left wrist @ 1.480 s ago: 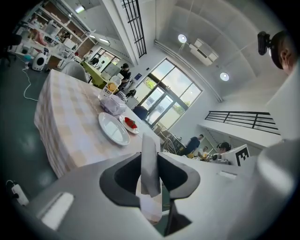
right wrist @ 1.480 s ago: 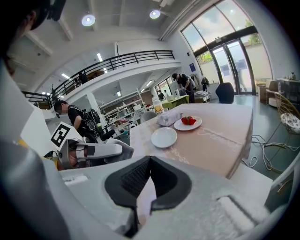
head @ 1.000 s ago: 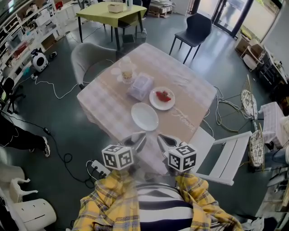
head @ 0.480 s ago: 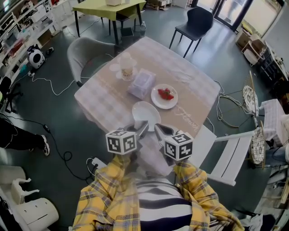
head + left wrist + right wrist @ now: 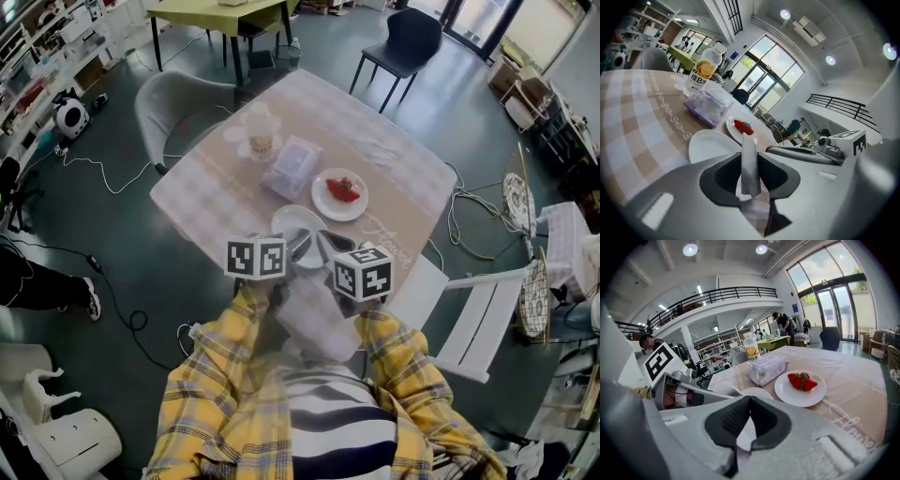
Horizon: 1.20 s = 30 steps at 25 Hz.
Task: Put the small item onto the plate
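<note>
Both claws have advanced from off the surface's near corner to the near rim of the empty plate [image 5: 289,219]. I read the small item [image 5: 749,140], a thin white strip, as standing upright, pinched in the left claw [image 5: 750,157] over that near corner of the surface [image 5: 202,192]. The right claw [image 5: 749,400] is pressed together at its tips, just beside the left. Beyond the empty plate lie the strawberry plate [image 5: 322,204] and the tissue pack [image 5: 292,167].
</note>
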Each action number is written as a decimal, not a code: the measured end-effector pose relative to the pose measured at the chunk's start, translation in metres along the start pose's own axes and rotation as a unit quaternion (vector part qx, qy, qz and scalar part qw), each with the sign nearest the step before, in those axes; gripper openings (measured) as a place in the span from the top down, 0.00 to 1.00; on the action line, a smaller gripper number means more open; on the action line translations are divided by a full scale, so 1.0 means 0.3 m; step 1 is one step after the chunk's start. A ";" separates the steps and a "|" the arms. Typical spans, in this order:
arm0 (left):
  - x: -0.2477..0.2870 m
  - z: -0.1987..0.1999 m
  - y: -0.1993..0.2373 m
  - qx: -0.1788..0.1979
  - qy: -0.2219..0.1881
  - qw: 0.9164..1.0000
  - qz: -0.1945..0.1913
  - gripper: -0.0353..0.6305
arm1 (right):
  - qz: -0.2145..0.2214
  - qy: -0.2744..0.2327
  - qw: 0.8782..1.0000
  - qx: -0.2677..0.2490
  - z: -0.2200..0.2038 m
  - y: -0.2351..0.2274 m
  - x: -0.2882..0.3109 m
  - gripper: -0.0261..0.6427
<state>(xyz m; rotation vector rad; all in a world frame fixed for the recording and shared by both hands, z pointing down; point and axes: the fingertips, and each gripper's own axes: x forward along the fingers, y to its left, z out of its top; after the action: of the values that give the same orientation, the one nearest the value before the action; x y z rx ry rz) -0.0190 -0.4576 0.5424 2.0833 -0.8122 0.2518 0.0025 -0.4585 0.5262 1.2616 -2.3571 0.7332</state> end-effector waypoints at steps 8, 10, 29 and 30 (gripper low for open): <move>0.040 -0.025 0.030 0.000 0.052 0.999 0.003 0.79 | 0.005 0.006 1.000 0.002 0.002 -0.001 0.010 0.97; 0.043 -0.024 0.033 0.000 0.054 0.999 0.002 0.79 | 0.004 0.007 1.000 0.005 0.000 -0.007 0.006 0.97; 0.055 0.030 0.131 0.137 0.024 0.983 0.123 0.64 | 0.000 0.008 1.000 0.019 -0.039 -0.016 -0.019 0.97; 0.053 0.027 0.137 0.143 0.025 0.981 0.131 0.60 | 0.001 0.009 1.000 0.020 -0.043 -0.015 -0.020 0.97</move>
<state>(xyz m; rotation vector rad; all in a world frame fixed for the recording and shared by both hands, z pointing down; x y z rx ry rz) -0.0335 -0.4884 0.5715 2.2200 -1.0729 0.5932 0.0105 -0.4491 0.5345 1.2649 -2.3406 0.7910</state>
